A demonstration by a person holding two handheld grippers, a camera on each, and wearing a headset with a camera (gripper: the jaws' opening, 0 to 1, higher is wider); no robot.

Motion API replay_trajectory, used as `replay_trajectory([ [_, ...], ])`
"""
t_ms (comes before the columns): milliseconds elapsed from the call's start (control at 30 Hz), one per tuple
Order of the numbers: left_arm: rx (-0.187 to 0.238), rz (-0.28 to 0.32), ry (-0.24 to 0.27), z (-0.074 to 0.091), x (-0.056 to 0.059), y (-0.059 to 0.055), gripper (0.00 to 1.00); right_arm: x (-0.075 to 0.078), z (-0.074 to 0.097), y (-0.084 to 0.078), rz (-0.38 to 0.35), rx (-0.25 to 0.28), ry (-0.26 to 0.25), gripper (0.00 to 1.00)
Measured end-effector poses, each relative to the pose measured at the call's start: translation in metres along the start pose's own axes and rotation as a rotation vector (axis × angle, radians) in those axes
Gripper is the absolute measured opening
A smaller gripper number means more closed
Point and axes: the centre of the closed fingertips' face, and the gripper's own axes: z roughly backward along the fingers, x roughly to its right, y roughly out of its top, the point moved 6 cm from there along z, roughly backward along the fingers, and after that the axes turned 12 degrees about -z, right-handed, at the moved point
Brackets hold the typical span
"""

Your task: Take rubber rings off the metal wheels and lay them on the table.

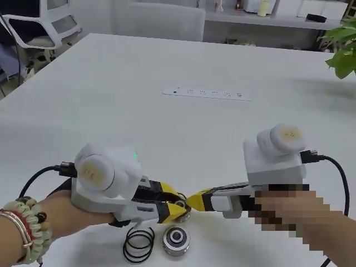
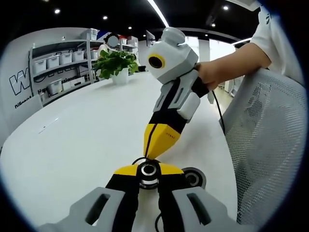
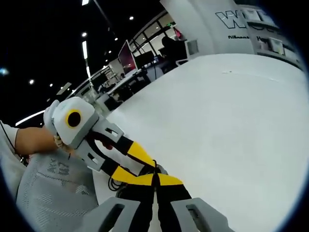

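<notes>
Left tongs (image 2: 149,169) clamped about a metal wheel (image 2: 149,176); right tongs (image 3: 155,178) closed tip to tip at its rim, any grip there indiscernible.

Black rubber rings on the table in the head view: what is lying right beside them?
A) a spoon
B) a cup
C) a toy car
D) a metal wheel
D: a metal wheel lies on the table just to the right of the black rubber rings.
</notes>
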Motion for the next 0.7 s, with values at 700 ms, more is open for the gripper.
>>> replay_trajectory([
  [700,-0.044,-0.053,-0.067,0.013,0.000,0.008,0.34,0.003,0.005,0.003,0.059,-0.021,-0.052,0.00],
])
